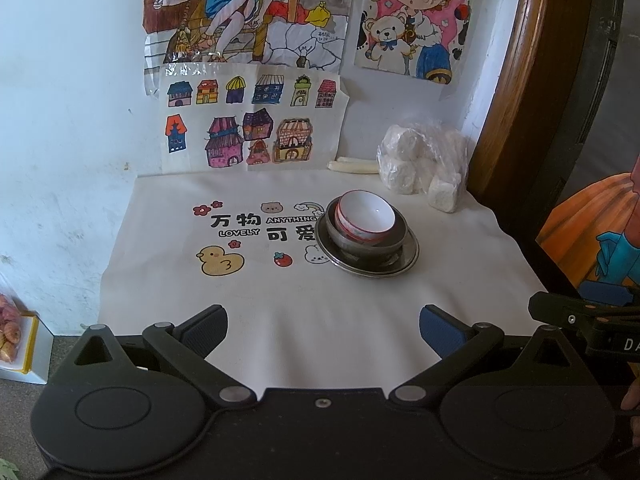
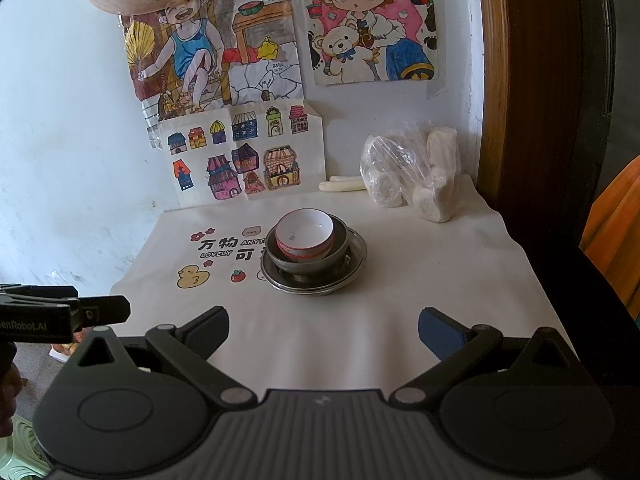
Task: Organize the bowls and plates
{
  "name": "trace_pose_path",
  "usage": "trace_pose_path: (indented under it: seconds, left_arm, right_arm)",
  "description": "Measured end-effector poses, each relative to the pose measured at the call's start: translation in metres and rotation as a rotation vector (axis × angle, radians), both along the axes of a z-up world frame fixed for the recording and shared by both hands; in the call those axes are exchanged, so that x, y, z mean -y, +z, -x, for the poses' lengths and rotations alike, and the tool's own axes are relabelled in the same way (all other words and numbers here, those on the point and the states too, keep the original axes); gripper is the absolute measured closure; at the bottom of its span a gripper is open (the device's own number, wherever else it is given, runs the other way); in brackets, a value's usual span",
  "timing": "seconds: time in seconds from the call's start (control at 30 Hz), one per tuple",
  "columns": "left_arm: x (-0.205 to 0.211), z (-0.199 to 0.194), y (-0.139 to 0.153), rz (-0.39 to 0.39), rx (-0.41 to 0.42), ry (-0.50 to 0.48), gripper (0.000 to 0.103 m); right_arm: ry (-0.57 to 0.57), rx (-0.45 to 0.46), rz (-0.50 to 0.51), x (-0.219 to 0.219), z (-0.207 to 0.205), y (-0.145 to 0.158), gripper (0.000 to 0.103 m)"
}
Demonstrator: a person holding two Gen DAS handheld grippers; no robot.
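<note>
While our left gripper [image 1: 323,330] and right gripper [image 2: 323,330] gape empty, the white bowl [image 2: 305,237] sits tilted in a metal bowl [image 2: 338,251] on a metal plate [image 2: 358,262], on the printed cloth [image 2: 420,280] near drawings [image 2: 244,156].

A white printed cloth [image 1: 280,300] bearing a yellow duck [image 1: 219,261] covers the counter. Coloured drawings [image 2: 248,152] hang on the white wall [image 1: 68,120]. A clear plastic bag of white rolls [image 2: 412,176] sits in the far right corner beside a wooden frame [image 2: 492,80].
</note>
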State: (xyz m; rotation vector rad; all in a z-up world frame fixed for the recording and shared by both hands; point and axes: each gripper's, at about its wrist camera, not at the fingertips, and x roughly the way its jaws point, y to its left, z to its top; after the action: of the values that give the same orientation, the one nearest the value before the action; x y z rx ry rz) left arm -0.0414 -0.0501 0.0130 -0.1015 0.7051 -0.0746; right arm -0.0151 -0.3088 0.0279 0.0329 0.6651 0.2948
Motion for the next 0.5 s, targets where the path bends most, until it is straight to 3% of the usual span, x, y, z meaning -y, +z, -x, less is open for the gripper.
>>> trace_pose_path:
  seconds: [0.5]
  left_arm:
    - [-0.0013,0.0005,-0.0002,0.006,0.0,0.001,0.001]
  right_arm:
    - [0.003,0.0,0.001,0.0015,-0.0012,-0.0013,0.0]
